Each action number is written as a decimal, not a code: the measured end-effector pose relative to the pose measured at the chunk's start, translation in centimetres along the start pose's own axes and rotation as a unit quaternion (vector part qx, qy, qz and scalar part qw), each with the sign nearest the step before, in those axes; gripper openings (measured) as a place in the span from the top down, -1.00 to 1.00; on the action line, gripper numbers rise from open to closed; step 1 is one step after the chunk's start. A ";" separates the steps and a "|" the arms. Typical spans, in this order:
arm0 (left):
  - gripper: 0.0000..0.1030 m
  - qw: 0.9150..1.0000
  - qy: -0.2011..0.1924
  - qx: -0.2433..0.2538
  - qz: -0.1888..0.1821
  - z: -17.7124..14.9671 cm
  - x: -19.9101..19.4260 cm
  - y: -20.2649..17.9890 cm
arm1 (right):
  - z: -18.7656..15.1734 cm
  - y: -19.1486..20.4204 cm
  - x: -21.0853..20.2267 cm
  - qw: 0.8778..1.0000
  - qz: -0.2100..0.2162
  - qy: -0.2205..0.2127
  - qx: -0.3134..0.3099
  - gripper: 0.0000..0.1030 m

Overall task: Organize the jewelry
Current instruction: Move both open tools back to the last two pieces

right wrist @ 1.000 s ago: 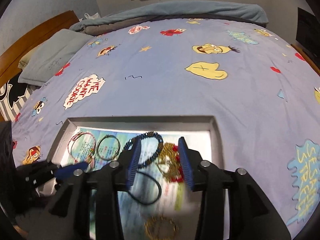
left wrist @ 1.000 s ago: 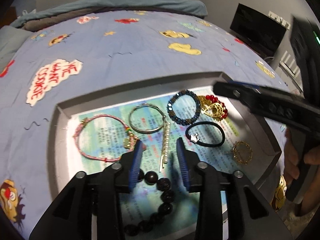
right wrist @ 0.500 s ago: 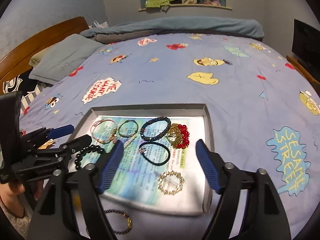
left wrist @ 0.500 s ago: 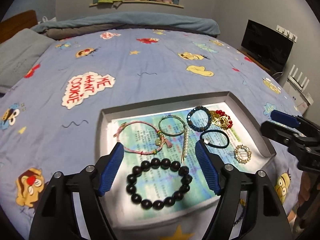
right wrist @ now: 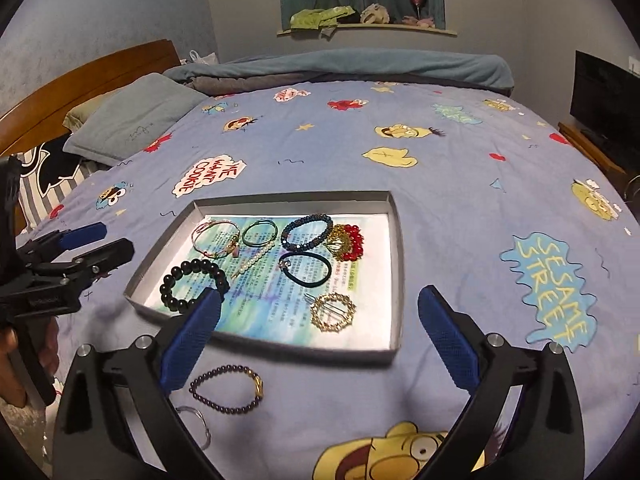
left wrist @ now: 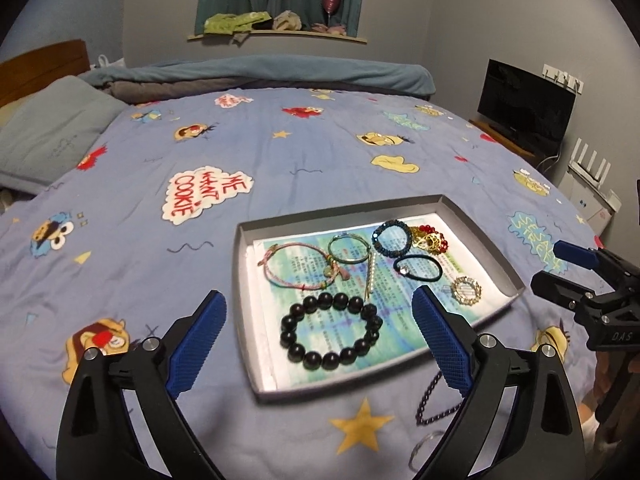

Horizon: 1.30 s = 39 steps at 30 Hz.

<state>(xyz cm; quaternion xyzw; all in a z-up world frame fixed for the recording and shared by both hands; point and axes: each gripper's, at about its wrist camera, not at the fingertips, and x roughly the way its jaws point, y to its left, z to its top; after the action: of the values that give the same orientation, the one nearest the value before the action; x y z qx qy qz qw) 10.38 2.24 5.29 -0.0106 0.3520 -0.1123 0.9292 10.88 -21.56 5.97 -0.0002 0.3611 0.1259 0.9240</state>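
Observation:
A grey tray (left wrist: 244,300) (right wrist: 396,272) lined with printed paper lies on the blue bedspread and holds several pieces of jewelry. Among them are a black bead bracelet (left wrist: 312,302) (right wrist: 188,266), a black hair tie (left wrist: 420,279) and a gold round brooch (left wrist: 465,290) (right wrist: 333,312). My left gripper (left wrist: 316,300) hangs above the tray's near edge, its jaws opening and gripping nothing. My right gripper (right wrist: 320,296) hovers over the near right part of the tray, jaws likewise opening and empty. A dark purple bead bracelet (right wrist: 258,385) (left wrist: 430,396) lies on the bedspread just outside the tray.
A clear ring (left wrist: 418,450) lies on the cover beside the purple bracelet. A grey pillow (right wrist: 132,120) and wooden headboard (right wrist: 80,76) are at the far left. A folded blanket (left wrist: 260,72) crosses the far end, and a black screen (left wrist: 524,104) stands to the right.
Both grippers have drawn back and up from the tray, and their jaws have spread from half closed to wide. The jewelry in the tray lies where it was.

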 end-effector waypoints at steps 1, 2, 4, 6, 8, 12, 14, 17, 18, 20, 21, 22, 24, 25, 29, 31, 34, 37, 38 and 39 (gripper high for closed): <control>-0.82 1.000 0.001 0.000 0.000 -0.2 -0.1 0.1 | -0.2 0.1 -0.3 1.000 0.000 -0.002 -0.001 -0.89; -0.82 1.000 0.001 -0.001 0.001 -0.3 -0.2 0.1 | -0.4 0.2 -0.6 1.000 0.001 -0.004 -0.003 -0.89; -0.82 1.000 0.002 -0.003 0.003 -0.7 -0.5 0.4 | -0.6 0.3 -0.9 1.000 0.000 -0.006 -0.005 -0.89; -0.82 1.000 0.001 -0.007 0.004 -1.2 -0.9 0.7 | -0.9 0.5 -1.3 1.000 0.002 -0.007 -0.007 -0.89; -0.82 1.000 0.002 -0.009 0.005 -1.6 -1.2 0.8 | -1.2 0.5 -1.5 1.000 0.002 -0.007 -0.009 -0.89; -0.83 1.000 0.002 -0.006 0.013 -2.6 -1.7 1.0 | -1.8 0.5 -1.8 1.000 0.001 -0.008 -0.013 -0.89; -0.83 1.000 0.006 -0.009 0.013 -3.1 -1.7 1.1 | -2.2 0.4 -1.8 1.000 -0.002 -0.006 -0.013 -0.89; -0.83 1.000 0.013 -0.009 0.011 -3.8 -1.7 1.0 | -2.8 0.2 -1.4 1.000 -0.006 0.000 -0.016 -0.89; -0.83 1.000 0.016 -0.006 0.012 -4.1 -1.7 0.8 | -3.0 0.2 -1.4 1.000 -0.007 0.002 -0.017 -0.89; -0.83 1.000 0.018 -0.001 0.011 -4.6 -1.7 0.6 | -3.5 0.0 -1.3 1.000 -0.008 0.006 -0.019 -0.89; -0.83 1.000 0.020 0.004 0.012 -4.9 -1.7 0.4 | -3.8 0.0 -1.3 1.000 -0.009 0.006 -0.021 -0.89; -0.83 1.000 0.020 0.005 0.013 -5.1 -1.7 0.3 | -4.0 -0.1 -1.3 1.000 -0.009 0.007 -0.023 -0.89; -0.83 1.000 0.021 0.008 0.013 -5.5 -1.7 0.2 | -4.5 -0.2 -1.3 1.000 -0.011 0.009 -0.028 -0.89; -0.83 1.000 0.023 0.008 0.012 -5.8 -1.7 0.2 | -4.7 -0.3 -1.3 0.999 -0.012 0.009 -0.029 -0.89; -0.83 0.999 0.031 0.014 0.006 -6.8 -1.5 -0.2 | -5.4 -0.7 -1.1 0.999 -0.012 0.011 -0.030 -0.89; -0.83 0.999 0.035 0.028 0.002 -7.4 -1.4 -0.5 | -5.7 -0.9 -1.1 1.000 -0.010 0.010 -0.027 -0.89; -0.83 0.998 0.038 0.040 0.000 -8.3 -1.4 -0.9 | -6.2 -1.2 -1.0 1.000 -0.002 0.011 -0.022 -0.89; -0.83 0.998 0.037 0.034 -0.022 -9.3 -1.5 -1.3 | -6.7 -1.2 -0.9 1.000 -0.002 0.012 -0.024 -0.89; -0.83 0.998 0.038 0.030 -0.040 -9.7 -1.4 -1.5 | -6.8 -1.2 -0.9 1.000 -0.001 0.013 -0.024 -0.89; -0.83 0.998 0.040 0.029 -0.049 -9.9 -1.3 -1.7 | -6.9 -1.3 -0.8 1.000 0.000 0.014 -0.023 -0.89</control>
<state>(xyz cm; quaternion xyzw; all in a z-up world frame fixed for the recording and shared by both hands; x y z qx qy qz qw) 2.62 1.43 -1.15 0.0037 0.3850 -0.1678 0.9075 5.99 -23.61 1.29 -0.0231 0.3711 0.1343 0.9185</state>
